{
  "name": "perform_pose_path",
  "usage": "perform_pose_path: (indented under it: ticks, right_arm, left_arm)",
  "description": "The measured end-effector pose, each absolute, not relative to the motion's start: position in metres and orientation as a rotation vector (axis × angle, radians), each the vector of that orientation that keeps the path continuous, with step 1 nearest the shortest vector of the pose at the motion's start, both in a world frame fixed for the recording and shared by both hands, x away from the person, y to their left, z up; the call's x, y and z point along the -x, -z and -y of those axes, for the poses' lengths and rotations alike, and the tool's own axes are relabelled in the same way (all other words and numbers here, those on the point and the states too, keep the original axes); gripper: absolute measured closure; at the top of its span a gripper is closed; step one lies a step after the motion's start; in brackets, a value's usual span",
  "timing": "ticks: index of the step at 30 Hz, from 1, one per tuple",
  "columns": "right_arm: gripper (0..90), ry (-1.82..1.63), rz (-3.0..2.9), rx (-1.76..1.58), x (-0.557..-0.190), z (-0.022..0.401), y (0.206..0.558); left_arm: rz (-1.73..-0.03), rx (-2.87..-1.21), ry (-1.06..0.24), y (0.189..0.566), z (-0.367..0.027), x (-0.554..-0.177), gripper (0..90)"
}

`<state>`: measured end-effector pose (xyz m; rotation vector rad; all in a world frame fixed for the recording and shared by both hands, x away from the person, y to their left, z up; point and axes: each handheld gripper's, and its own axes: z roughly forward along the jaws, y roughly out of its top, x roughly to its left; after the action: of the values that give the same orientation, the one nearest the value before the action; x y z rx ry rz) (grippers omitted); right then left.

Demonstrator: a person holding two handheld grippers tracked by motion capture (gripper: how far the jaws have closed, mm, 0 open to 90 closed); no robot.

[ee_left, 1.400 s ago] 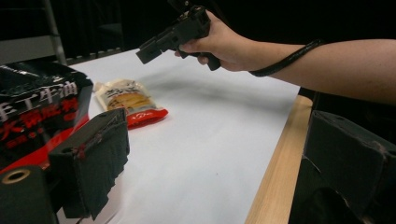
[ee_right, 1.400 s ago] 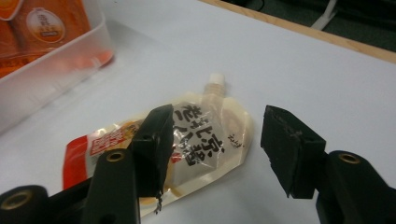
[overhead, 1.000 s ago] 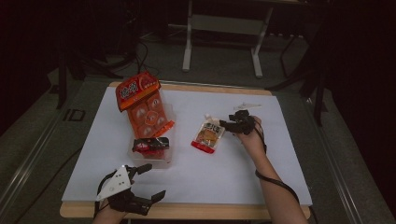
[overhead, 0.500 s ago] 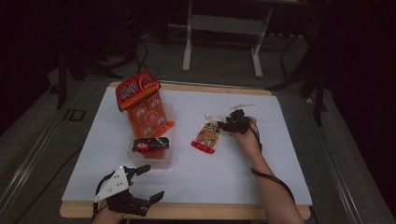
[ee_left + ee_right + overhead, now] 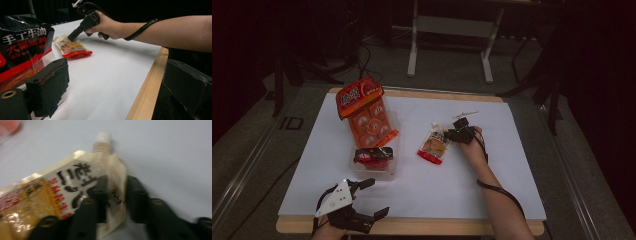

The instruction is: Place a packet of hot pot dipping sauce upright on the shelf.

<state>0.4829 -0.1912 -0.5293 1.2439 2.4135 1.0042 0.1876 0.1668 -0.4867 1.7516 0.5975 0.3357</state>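
The right gripper (image 5: 114, 195) has just been closing its jaws, and they now pinch the upper right edge of the spouted pouch (image 5: 62, 195) between them, below its white cap (image 5: 103, 136). In the high view the same right gripper (image 5: 451, 134) meets the far right corner of the pouch (image 5: 433, 145), which lies flat on the white sheet (image 5: 512, 165) near the middle of the table, red bottom edge toward the near side. From the left gripper view, the right gripper (image 5: 72, 36) slants down onto the pouch (image 5: 71, 47) with the person's right hand (image 5: 107, 25) wrapped round its handle and a black cable running along the forearm.

The left gripper (image 5: 371, 197) sits at the near left corner of the table, its jaws spread apart with nothing between them; its grey three-cornered plate faces up. In its own view the two black pads (image 5: 50, 85) stand wide, one at each side.

Just beyond the left gripper is a clear plastic tub (image 5: 384, 167) holding a dark red packet (image 5: 372, 156). A large orange-red bag (image 5: 364, 112) leans up out of the tub's far side, well left of the pouch. The wooden table edge (image 5: 452, 227) shows along the near side of the sheet.
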Motion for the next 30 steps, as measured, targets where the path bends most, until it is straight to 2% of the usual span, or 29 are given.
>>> perform_pose_path:
  ticks: [1, 4, 9, 14, 30]
  right_arm:
    - [86.6, -1.006, -2.421, -1.239, -0.482, 0.190, 0.529]
    - [89.0, -1.011, -2.425, -1.281, -0.482, 0.189, 0.529]
    - [89.7, -1.011, -2.408, -1.265, -0.478, 0.189, 0.522]
    - [89.7, -1.059, -2.383, -1.228, -0.472, 0.190, 0.509]
    - [89.8, -1.200, -2.346, -1.100, -0.439, 0.190, 0.467]
  left_arm:
    - [-0.599, -1.751, -0.333, 0.487, -0.166, -0.187, 7.3]
    - [-0.594, -1.746, -0.320, 0.488, -0.165, -0.188, 7.3]
    - [-0.560, -1.710, -0.287, 0.488, -0.165, -0.189, 6.7]
    - [-0.526, -1.720, -0.349, 0.488, -0.165, -0.189, 8.3]
    - [-0.540, -1.745, -0.271, 0.486, -0.155, -0.200, 8.8]
